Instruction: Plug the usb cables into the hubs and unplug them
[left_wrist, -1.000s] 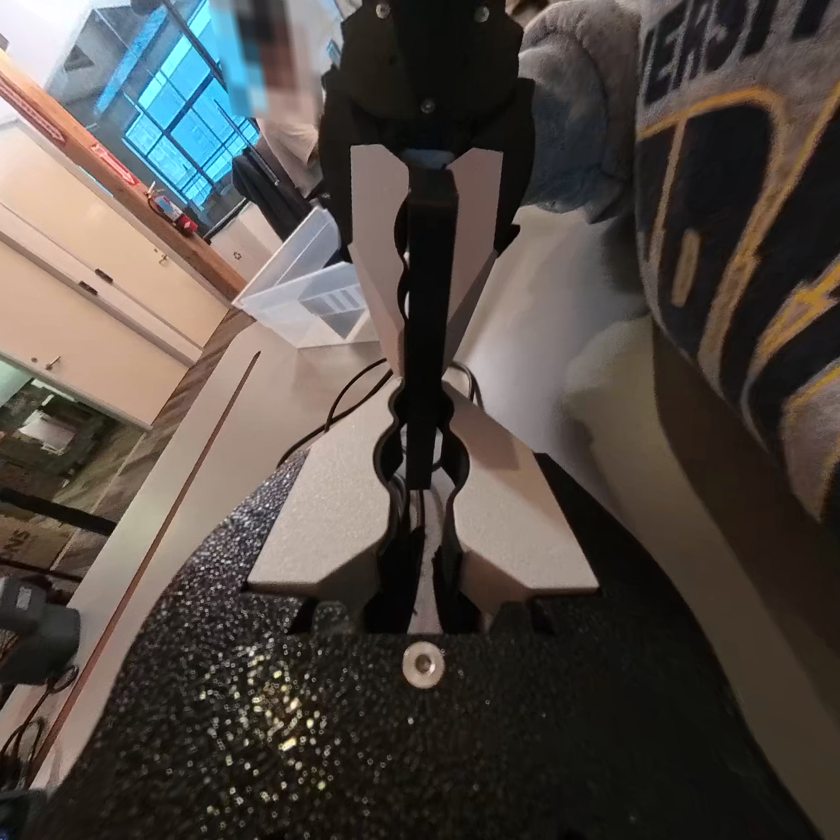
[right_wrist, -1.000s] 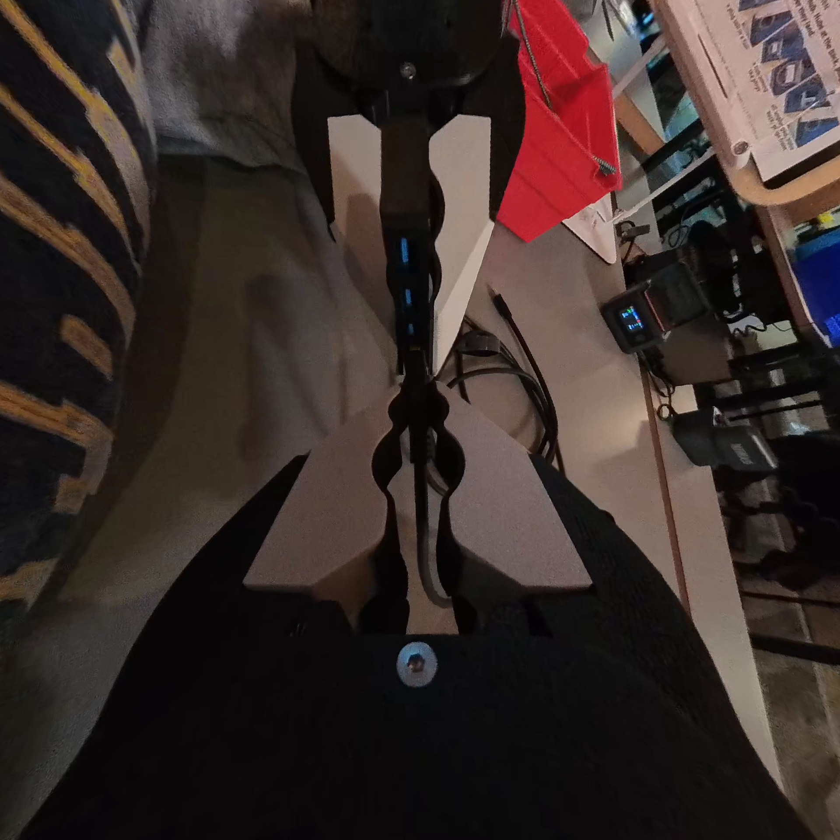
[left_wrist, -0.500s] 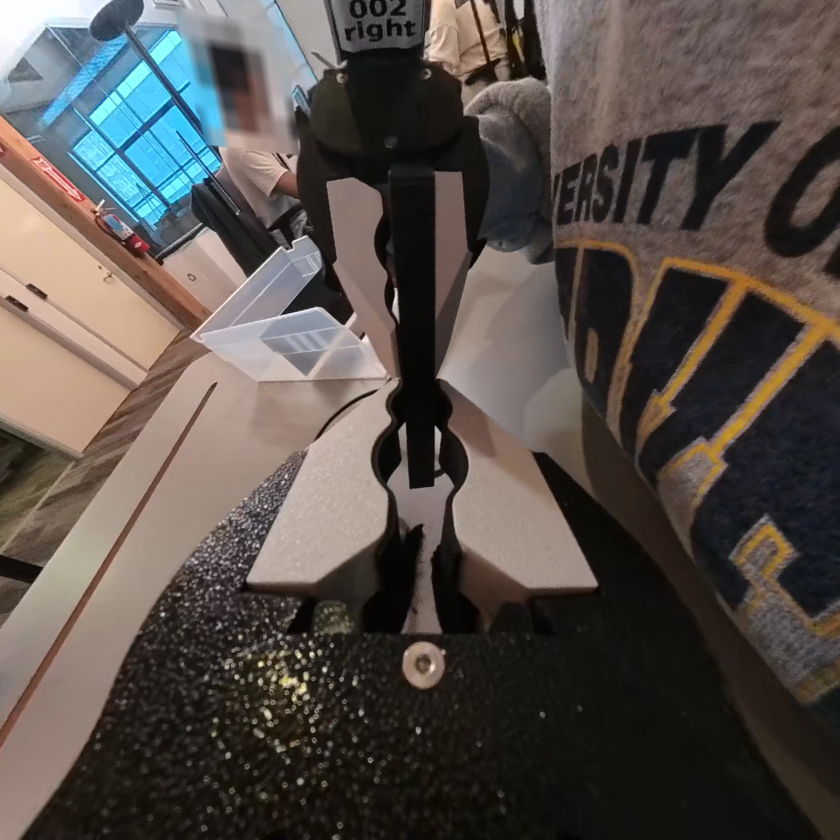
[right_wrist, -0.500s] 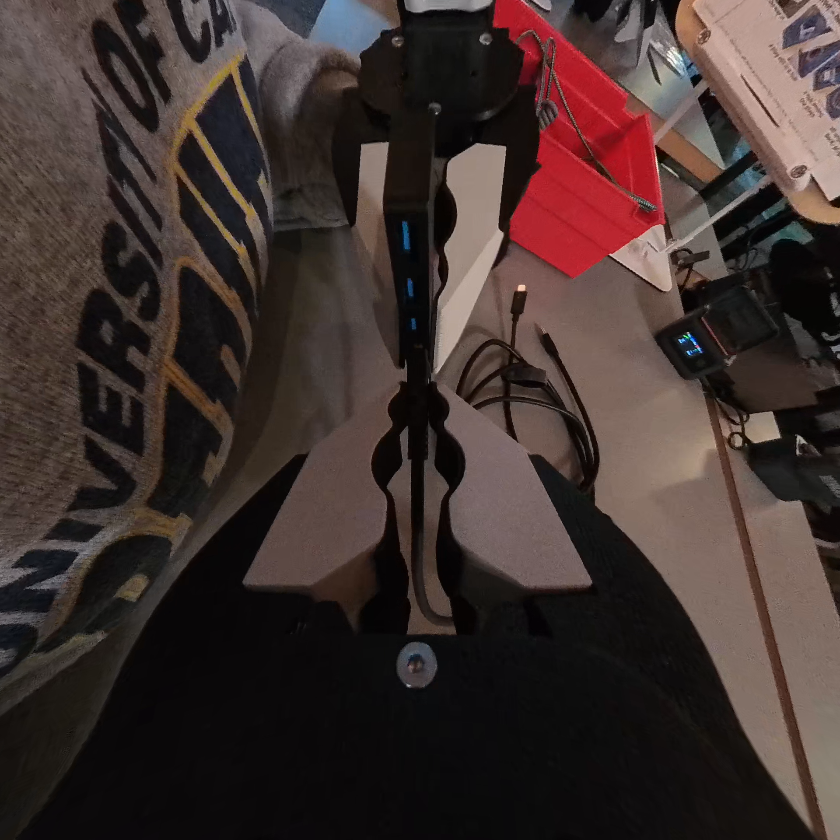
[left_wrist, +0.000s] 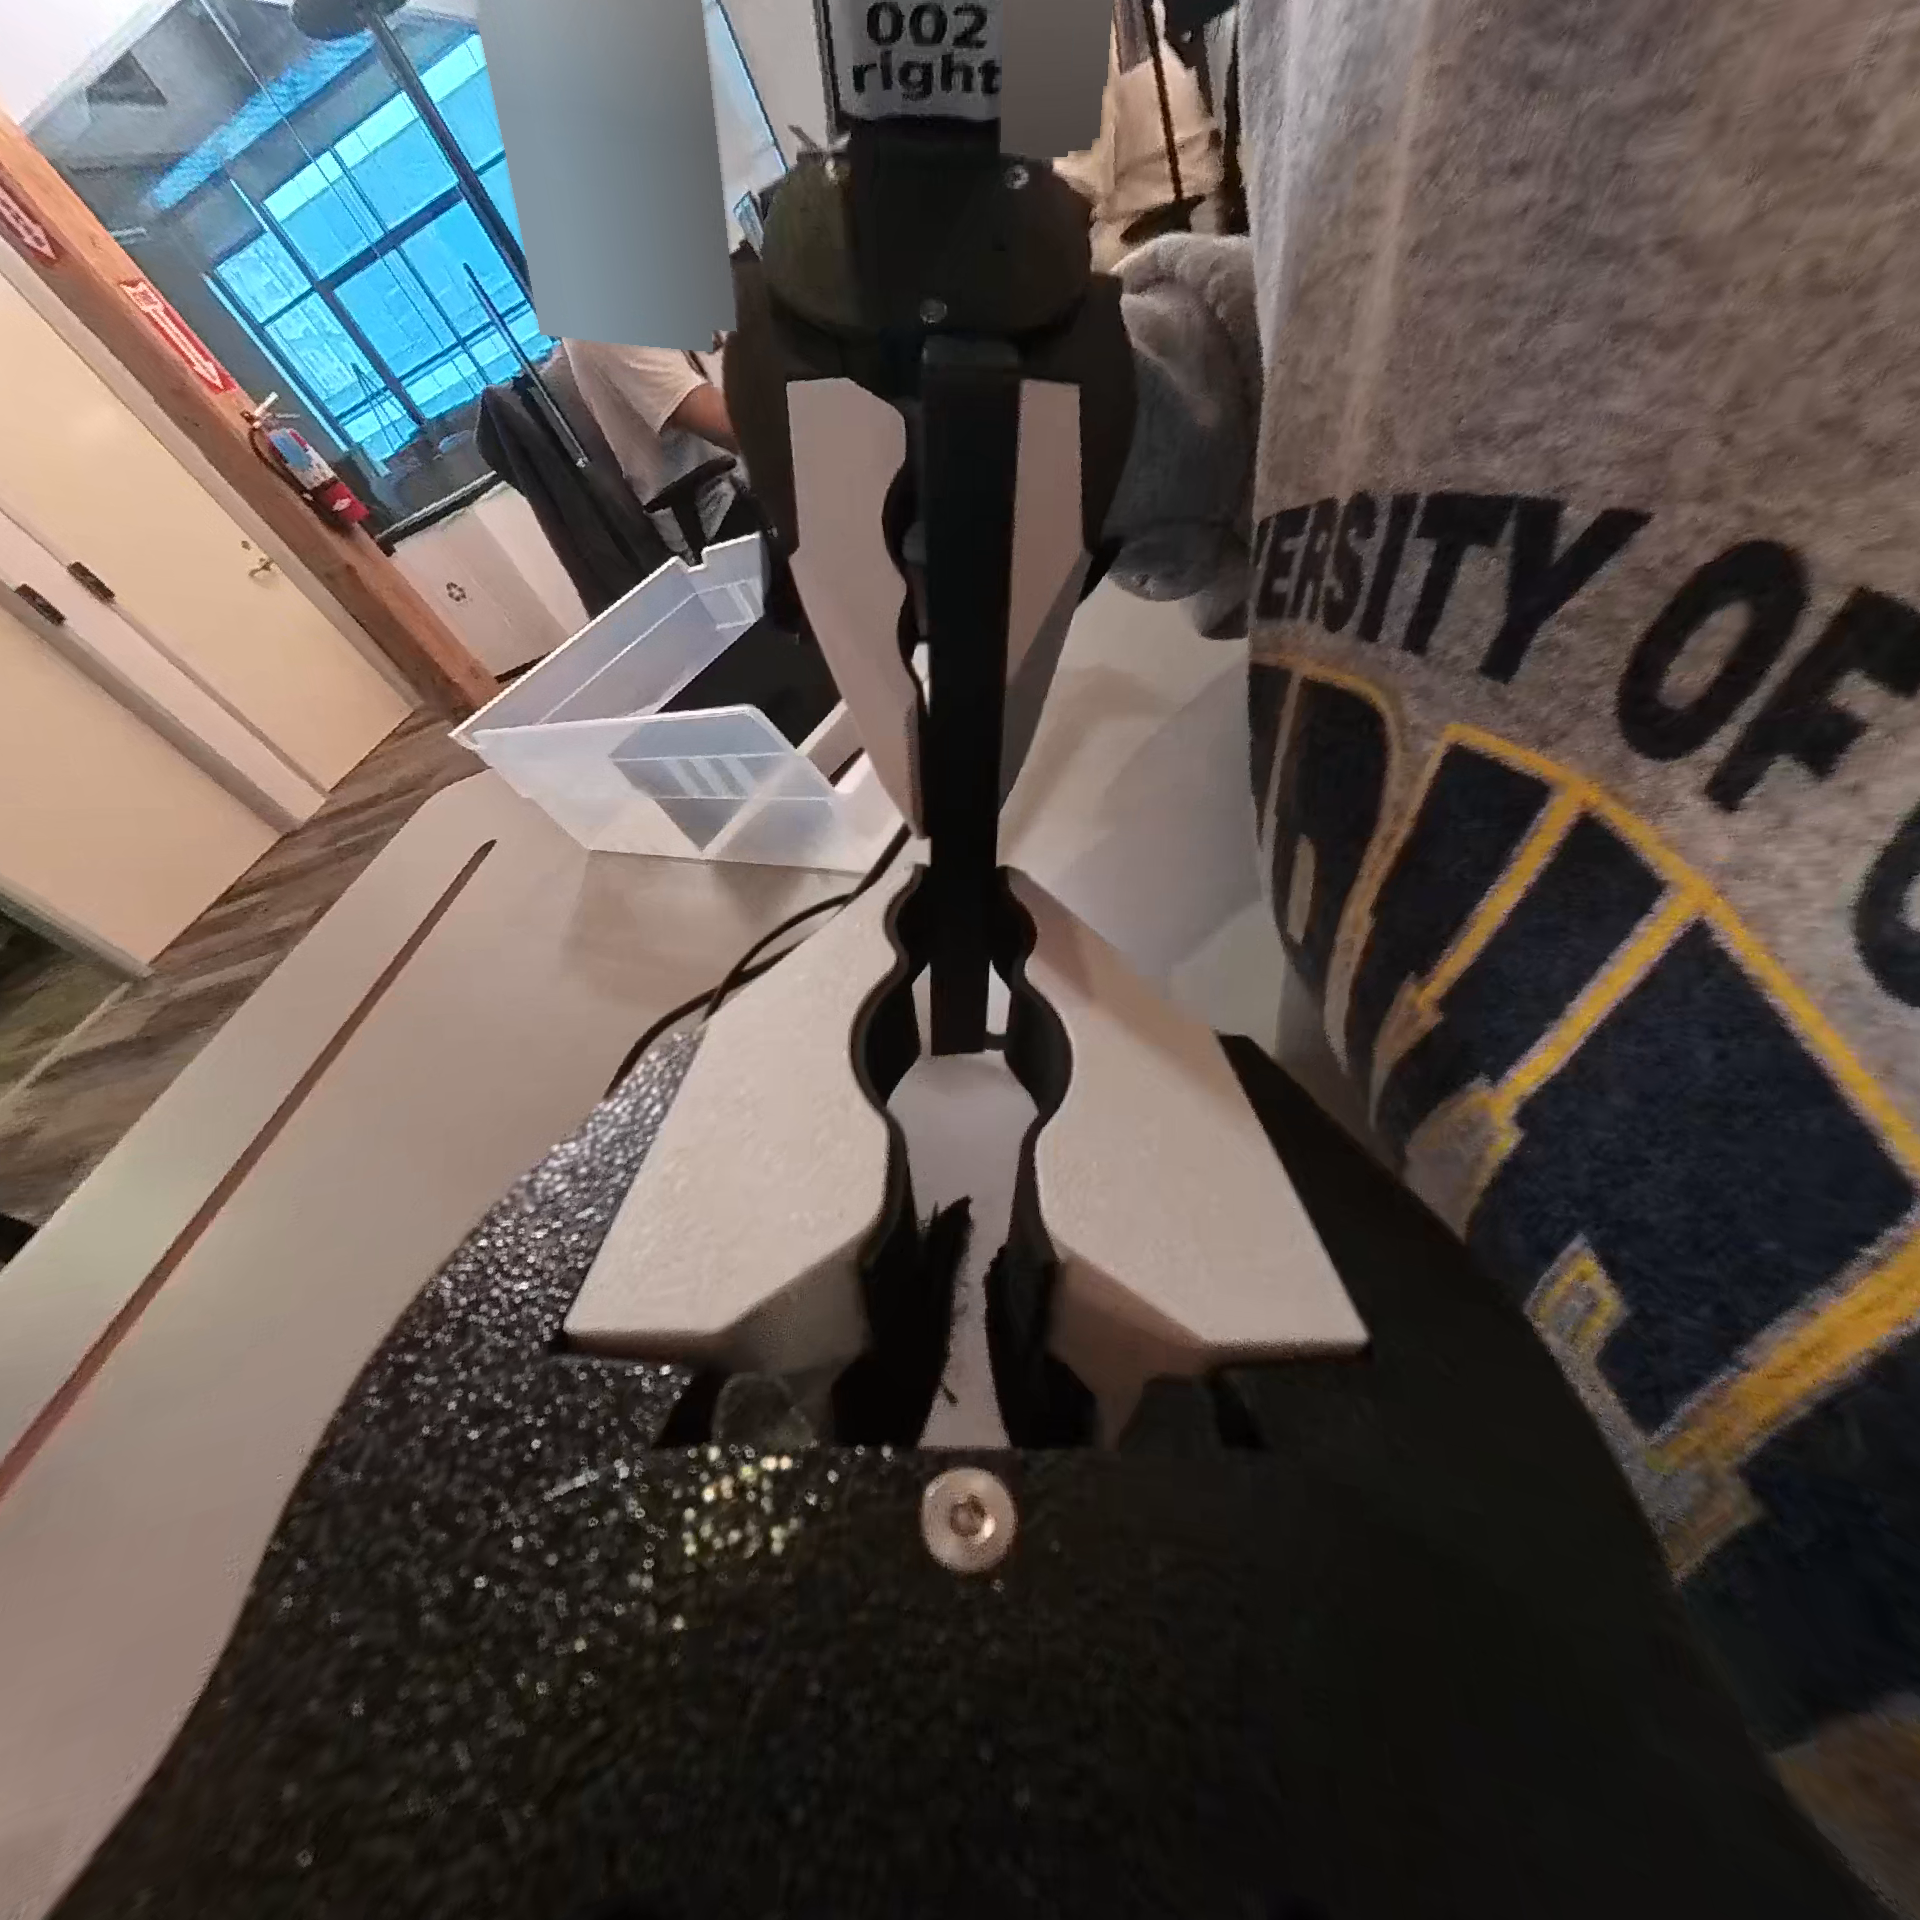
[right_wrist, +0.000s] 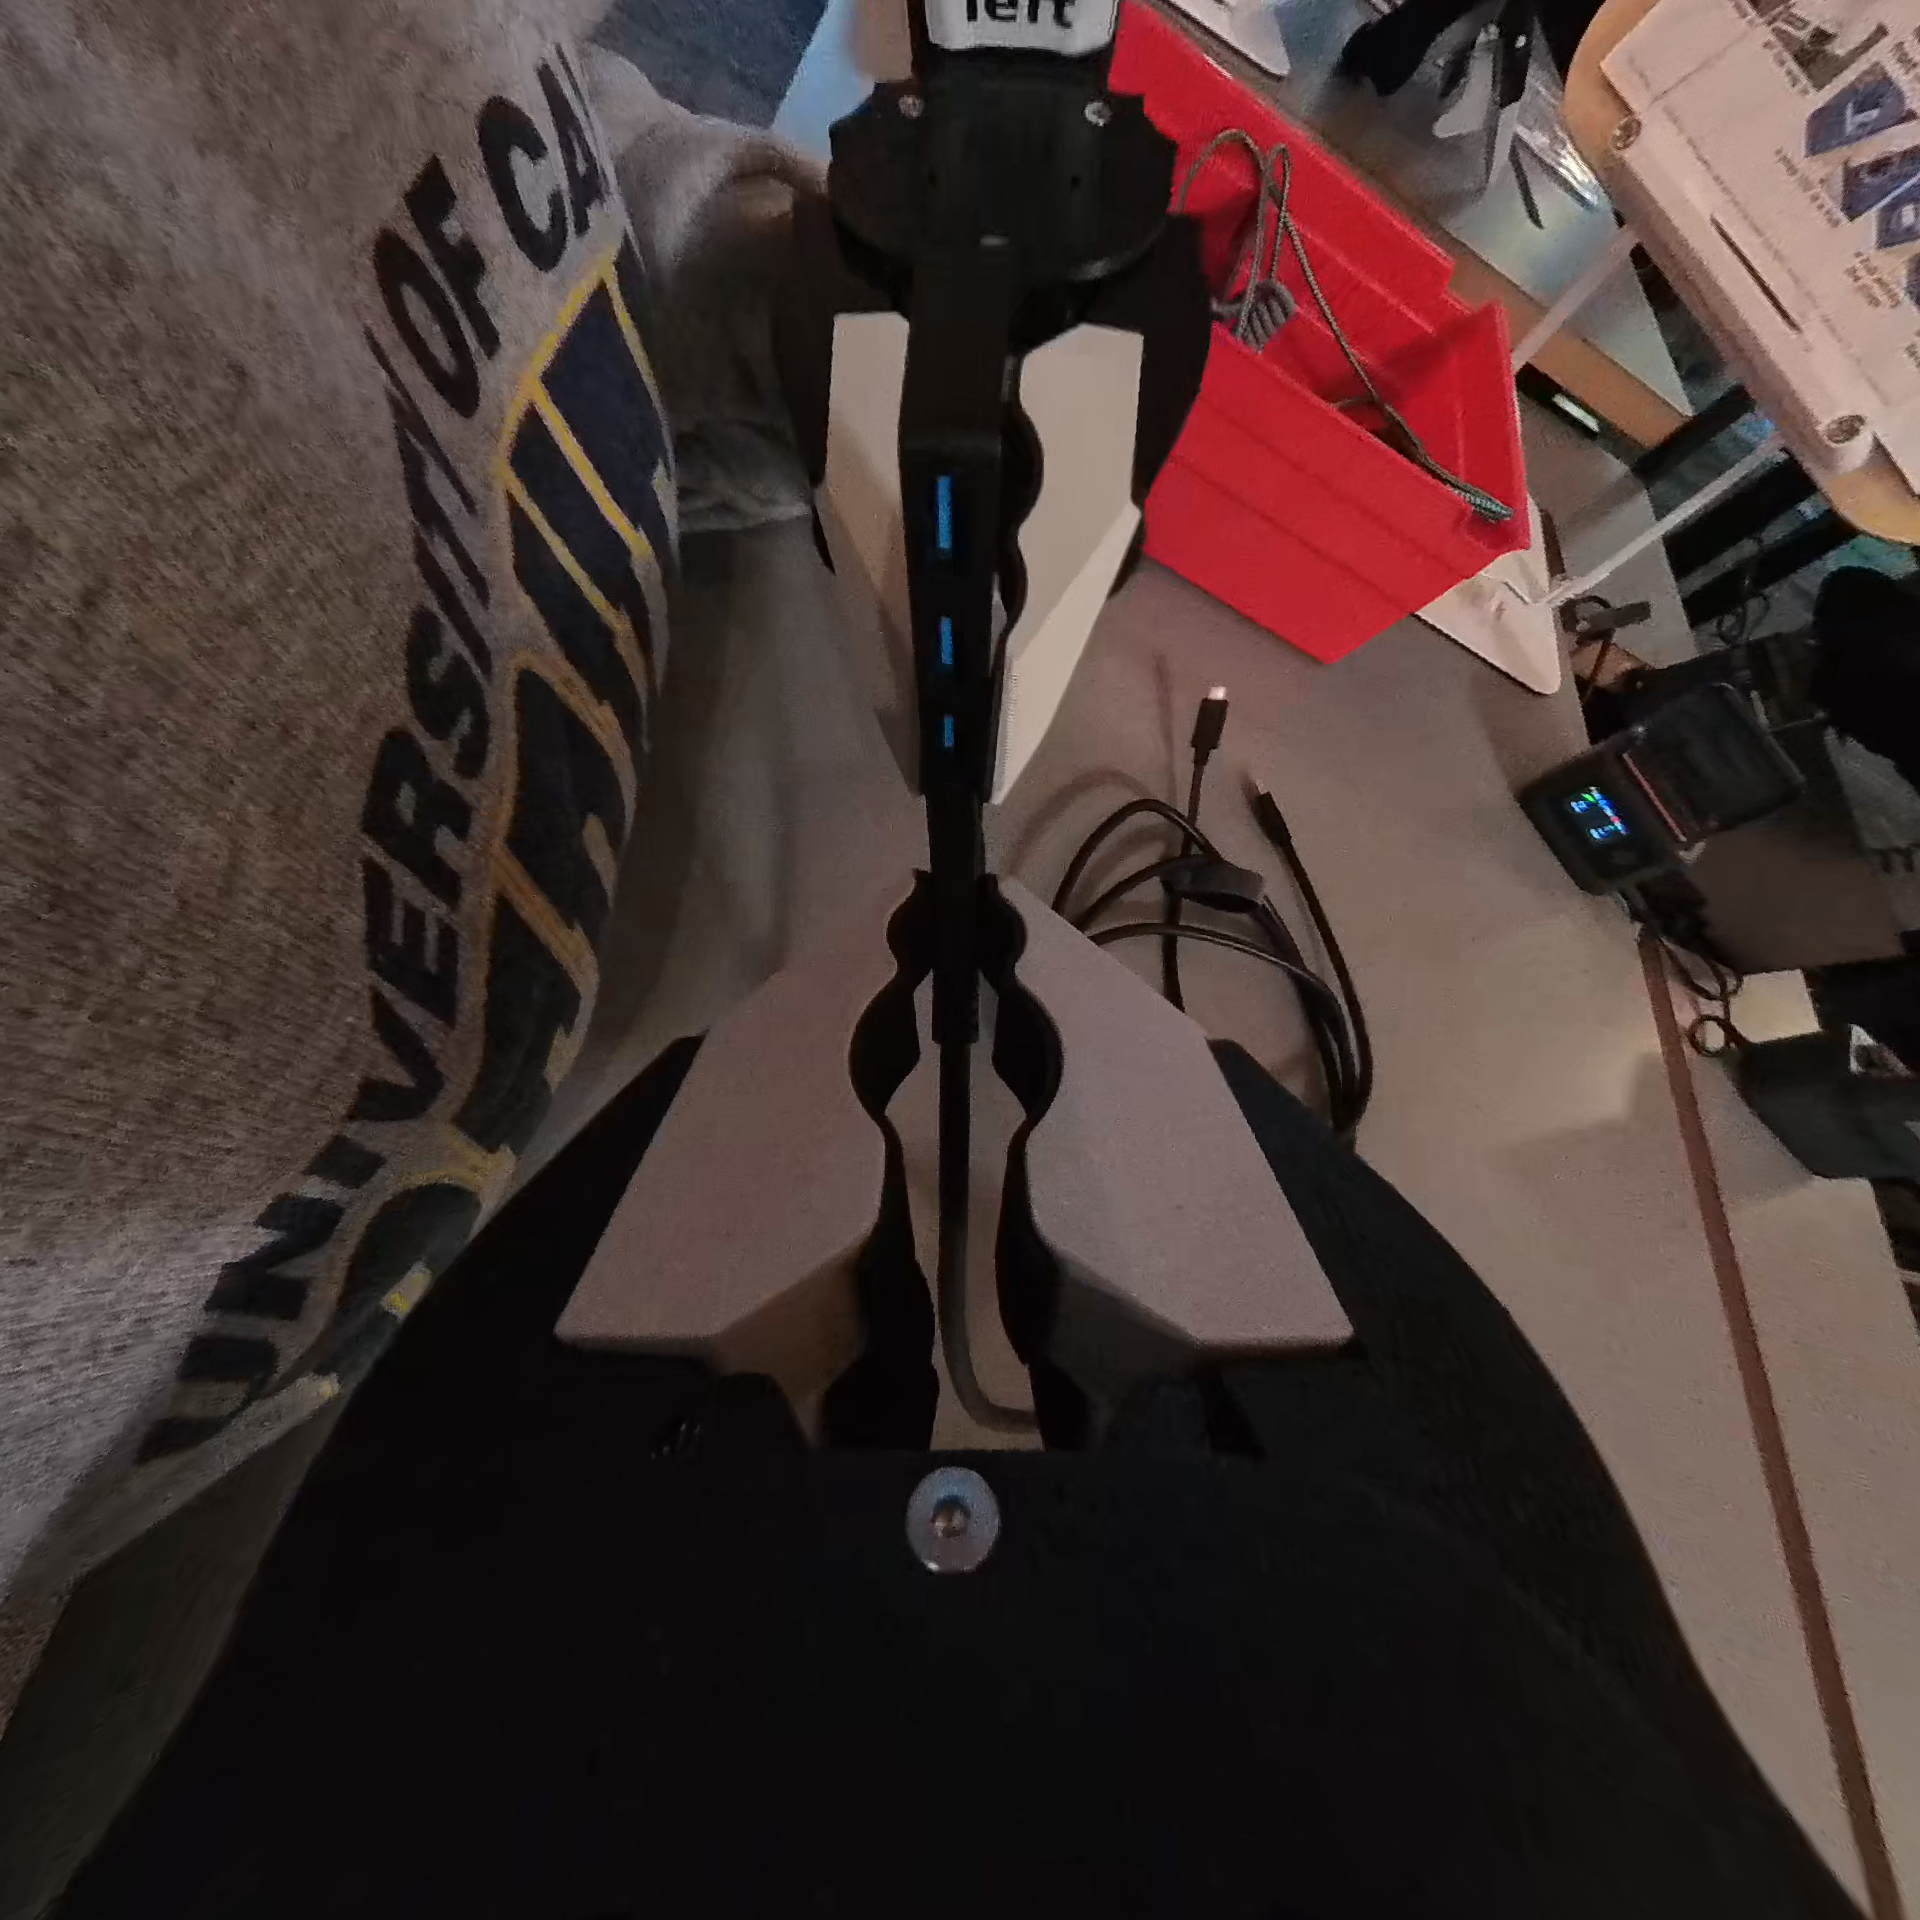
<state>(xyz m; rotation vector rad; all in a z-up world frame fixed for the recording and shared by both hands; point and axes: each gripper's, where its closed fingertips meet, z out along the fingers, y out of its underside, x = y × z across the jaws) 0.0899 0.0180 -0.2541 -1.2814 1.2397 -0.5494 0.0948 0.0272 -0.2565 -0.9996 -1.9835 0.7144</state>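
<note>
Closest to me, the right tool (right_wrist: 951, 914) is pressed together on the black plug (right_wrist: 954, 997) of a cable. The cable's grey lead trails back between the fingers toward the handle.

That plug meets the near end of the hub (right_wrist: 943, 582), a thin black bar held up off the counter (right_wrist: 1455, 1039) between the two tools, which face each other. At the other end, the left tool (left_wrist: 961, 904) is clamped on the hub. The whole thing hangs close beside the grey sweatshirt (left_wrist: 1558, 831) of the person holding the tools.

From here I can't tell whether the plug is pushed fully home or only touching the end of the hub.

The hub is seen almost edge-on. It is slim, dark and straight, with three small blue ports in a row down one side, and all three look empty.

Farther right, a loose bundle of black cables (right_wrist: 1247, 935) lies on the counter, with two free plug ends (right_wrist: 1208, 717) pointing away. Beyond them is a red bin (right_wrist: 1330, 499). On the far left side stands a clear plastic bin (left_wrist: 675, 769).

My guess is that the job is at an early stage. At most one cable has been joined to the hub. The side ports are unfilled, the spare cables are not yet picked up, and all the unplugging remains.
</note>
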